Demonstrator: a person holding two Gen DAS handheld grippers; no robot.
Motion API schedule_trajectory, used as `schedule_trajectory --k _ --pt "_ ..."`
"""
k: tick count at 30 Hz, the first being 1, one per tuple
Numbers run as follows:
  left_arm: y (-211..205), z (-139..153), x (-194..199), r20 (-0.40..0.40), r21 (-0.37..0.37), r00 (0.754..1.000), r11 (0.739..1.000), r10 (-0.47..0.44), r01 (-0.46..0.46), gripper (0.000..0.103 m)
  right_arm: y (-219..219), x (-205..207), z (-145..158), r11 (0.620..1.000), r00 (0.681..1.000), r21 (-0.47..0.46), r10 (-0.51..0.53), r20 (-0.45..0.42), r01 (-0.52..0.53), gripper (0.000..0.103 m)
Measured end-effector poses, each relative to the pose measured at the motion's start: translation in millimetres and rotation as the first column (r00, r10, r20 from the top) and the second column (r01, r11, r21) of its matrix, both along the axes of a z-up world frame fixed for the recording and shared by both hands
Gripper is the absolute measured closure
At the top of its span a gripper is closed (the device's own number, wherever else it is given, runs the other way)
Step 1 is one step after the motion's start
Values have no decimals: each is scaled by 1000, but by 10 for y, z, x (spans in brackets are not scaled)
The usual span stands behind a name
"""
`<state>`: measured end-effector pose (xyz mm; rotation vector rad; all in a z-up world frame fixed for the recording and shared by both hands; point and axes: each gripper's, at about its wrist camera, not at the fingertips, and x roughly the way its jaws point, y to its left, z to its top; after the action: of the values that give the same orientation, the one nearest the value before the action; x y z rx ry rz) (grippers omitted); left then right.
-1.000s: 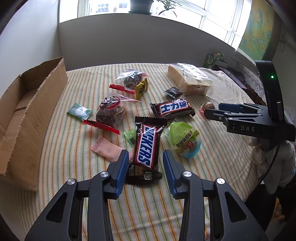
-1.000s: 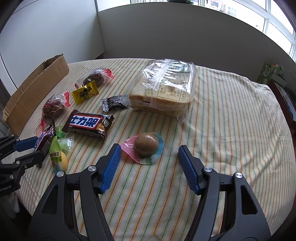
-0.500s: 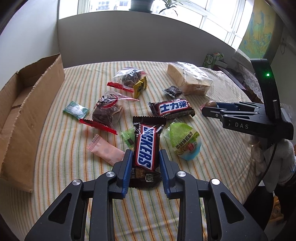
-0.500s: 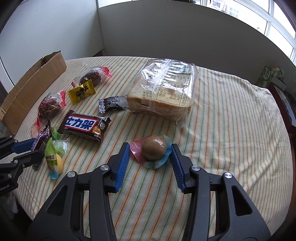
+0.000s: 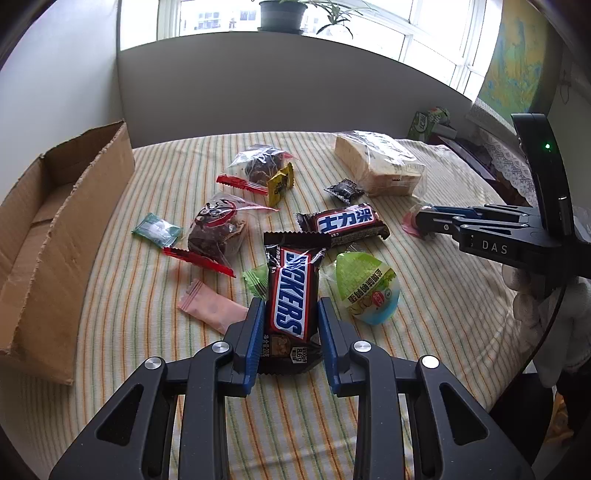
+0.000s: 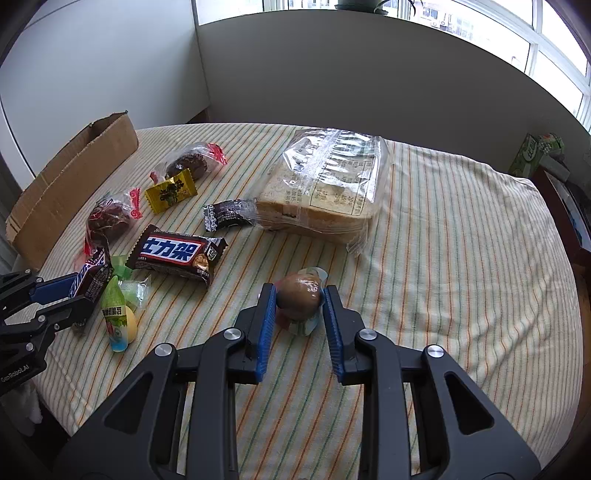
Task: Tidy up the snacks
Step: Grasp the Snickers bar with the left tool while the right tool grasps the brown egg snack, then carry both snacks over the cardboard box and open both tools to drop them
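Between the jaws of the left gripper (image 5: 289,334) lies the Snickers bar (image 5: 291,295), its long axis running straight ahead along the fingers, pads pinching its near end on the desk (image 5: 443,332). Across the spread, the right gripper (image 6: 300,314) jaws are closing around the wrapped egg (image 6: 299,299), pads touching its sides.

A: Room? Light?
B: Daylight thru big windows (image 5: 424,40), potted plant (image 5: 284,14) on sill, white walls (image 6: 96,62).
A: Furniture?
B: Tabletop w/ striped cloth (image 6: 461,229), map (image 5: 517,62) on right wall.
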<state>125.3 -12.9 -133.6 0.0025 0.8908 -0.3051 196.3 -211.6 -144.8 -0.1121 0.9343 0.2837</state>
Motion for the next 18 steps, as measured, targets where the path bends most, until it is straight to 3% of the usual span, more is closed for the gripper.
schedule_trajectory --k 11,18 --pt "-1 2 -5 7 4 1000 1000 10 -10 76 -32 -31 53 1000 1000 18 -19 17 18 78" --pt "54 168 -65 61 0 998 1000 31 -31 76 18 -120 348 999 997 39 -1 72 -2 78"
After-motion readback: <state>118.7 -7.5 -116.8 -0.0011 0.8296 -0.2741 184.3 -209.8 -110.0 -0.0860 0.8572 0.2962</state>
